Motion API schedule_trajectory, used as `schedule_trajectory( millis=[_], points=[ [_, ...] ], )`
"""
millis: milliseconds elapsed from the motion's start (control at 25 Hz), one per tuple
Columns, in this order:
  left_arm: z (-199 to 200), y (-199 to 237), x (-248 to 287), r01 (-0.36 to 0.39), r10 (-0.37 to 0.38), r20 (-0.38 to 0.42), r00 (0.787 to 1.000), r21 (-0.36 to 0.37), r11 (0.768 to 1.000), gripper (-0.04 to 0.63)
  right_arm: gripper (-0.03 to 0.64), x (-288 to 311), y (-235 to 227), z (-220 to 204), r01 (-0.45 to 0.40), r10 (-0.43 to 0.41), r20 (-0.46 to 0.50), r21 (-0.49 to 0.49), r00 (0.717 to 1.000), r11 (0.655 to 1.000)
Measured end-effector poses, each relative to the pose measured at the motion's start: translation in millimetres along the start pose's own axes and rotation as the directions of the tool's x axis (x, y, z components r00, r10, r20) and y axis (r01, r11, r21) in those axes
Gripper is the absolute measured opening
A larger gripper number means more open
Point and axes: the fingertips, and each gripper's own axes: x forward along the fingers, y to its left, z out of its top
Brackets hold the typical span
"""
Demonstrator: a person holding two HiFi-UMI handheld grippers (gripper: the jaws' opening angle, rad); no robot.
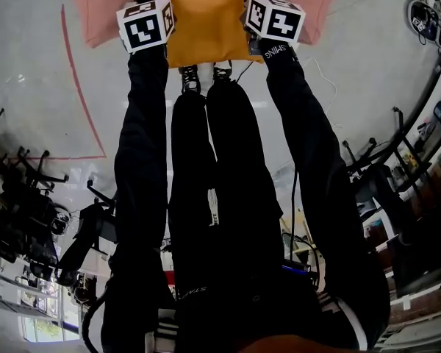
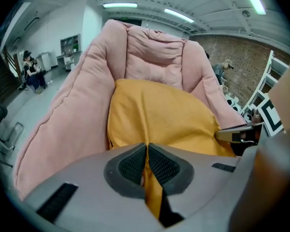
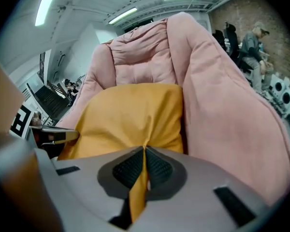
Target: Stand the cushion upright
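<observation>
The left gripper and right gripper angled downward side by side, each with jaws pinched on the edge of the cushion.

Mustard cushion on pink armchair

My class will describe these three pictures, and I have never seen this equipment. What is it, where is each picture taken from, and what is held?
No robot here: a person stands holding hand-held tongs, one pair per hand. One picture looks down from a head camera, past dark trouser legs; the other two come from cameras riding on the tongs. A yellow cushion rests in a pink padded chair. The left tongs and right tongs are each closed on fabric at its near edge.
</observation>
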Motion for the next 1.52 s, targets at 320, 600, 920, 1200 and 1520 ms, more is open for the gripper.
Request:
schedule_trajectory(
  millis=[320,600,920,1200,1520],
  points=[
    [16.4,-16.0,-44.2,-0.005,0.006,0.039,0.999,-0.026,1.0,0.008,0.017,-46.6,6.2,18.4,0.018,-0.016,0.07,-0.028,0.997,0.999],
    [29.9,-41.5,-114.3,-0.026,0.032,0.073,0.997,-0.087,0.996,0.008,0.017,-124.5,18.6,42.9,0.003,-0.002,0.121,-0.009,0.993,1.0],
    [74.6,-67.5,-185.0,-0.051,0.068,0.157,0.985,-0.111,0.993,0.008,0.017,-206.3,32.2,89.8,0.006,-0.001,0.221,-0.022,0.975,1.0],
    [161.2,-69.5,-204.9,-0.044,0.062,0.292,0.954,-0.067,0.997,0.008,0.017,-229.5,36.9,163.5,0.019,-0.012,0.342,-0.017,0.94,1.0],
    [256.6,-46.4,-176.4,-0.02,0.043,0.352,0.935,-0.07,0.997,0.008,0.017,-207.9,42.7,266.0,0.074,-0.052,0.406,-0.038,0.912,0.997]
  ],
)
